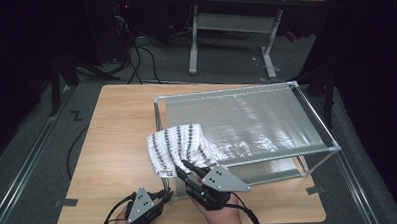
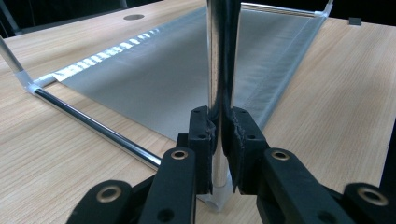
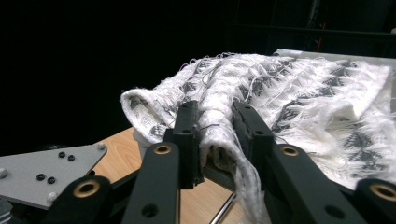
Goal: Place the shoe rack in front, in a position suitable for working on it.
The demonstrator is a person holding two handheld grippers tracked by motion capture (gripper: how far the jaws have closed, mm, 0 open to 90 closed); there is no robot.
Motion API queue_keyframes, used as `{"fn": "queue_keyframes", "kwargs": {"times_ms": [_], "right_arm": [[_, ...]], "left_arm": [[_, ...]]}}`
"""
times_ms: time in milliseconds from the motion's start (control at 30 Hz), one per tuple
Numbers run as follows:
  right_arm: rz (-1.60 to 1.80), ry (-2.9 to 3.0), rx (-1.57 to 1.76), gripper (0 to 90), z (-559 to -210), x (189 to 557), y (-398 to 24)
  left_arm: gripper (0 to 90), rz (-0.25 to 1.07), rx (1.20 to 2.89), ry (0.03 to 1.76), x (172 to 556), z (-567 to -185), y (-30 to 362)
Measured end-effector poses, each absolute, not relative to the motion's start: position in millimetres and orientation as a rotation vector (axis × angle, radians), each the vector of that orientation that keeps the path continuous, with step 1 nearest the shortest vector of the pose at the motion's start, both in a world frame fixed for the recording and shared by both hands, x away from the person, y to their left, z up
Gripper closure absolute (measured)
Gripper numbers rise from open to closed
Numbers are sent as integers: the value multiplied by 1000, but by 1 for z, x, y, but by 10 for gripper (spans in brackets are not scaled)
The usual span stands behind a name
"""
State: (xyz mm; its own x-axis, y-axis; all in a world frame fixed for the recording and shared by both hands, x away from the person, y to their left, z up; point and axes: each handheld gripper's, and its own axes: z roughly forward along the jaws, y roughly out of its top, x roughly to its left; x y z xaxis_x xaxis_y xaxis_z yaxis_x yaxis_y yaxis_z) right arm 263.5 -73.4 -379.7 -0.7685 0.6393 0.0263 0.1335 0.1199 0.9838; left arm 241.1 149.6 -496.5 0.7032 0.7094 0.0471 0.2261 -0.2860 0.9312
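High view takes in a dark room: grey floor, black cables point(image 1: 134, 59) trailing across it well beyond both tongs, and the white legs of another desk point(image 1: 234, 40) at the far side. Nearer stands the wooden table point(image 1: 117, 125), pale grained board, with short strips of grey tape point(image 1: 65, 202) stuck by its near corners, one left of the left gripper point(image 1: 162, 196) and one right of the right gripper point(image 1: 186, 168).

On the table, just ahead of both tongs, sits a metal-framed rack point(image 1: 247, 120) with a shiny silver sheet stretched across its top and a second sheet lower down. In the left gripper view the lower sheet lies flat over the wood beyond the tongs, and a chrome bar point(image 2: 93, 126) runs along the board to their left.

A white cloth with dark stripes point(image 1: 180, 145) is draped over the rack's near left corner, directly ahead of the right gripper and up and to the right of the left one.

The left gripper point(image 2: 218, 135) is pinched tight on the rack's upright corner post point(image 2: 215, 56), pads pressed against the chrome on both sides.

The right gripper point(image 3: 217, 135) has a bunched fold of the cloth point(image 3: 280, 93) between its pads; they press on the fringed fabric, a loose strand hanging below. Its grey plate point(image 1: 221, 177) sits on top.
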Motion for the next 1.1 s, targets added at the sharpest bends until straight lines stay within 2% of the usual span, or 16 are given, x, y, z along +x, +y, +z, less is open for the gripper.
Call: {"fn": "queue_keyframes", "kwargs": {"times_ms": [133, 567, 767, 1100], "right_arm": [[1681, 2000, 727, 796, -380, 263, -72], [1691, 1978, 654, 822, -372, 255, -77], [1707, 1889, 666, 824, -356, 254, -99], [1689, 1707, 703, 824, -325, 242, -164]], "left_arm": [[804, 565, 1844, 732, 241, -497, 150], [803, 563, 1845, 729, 241, -497, 150], [804, 561, 1845, 729, 241, -496, 150], [804, 560, 1843, 735, 243, -496, 150]]}}
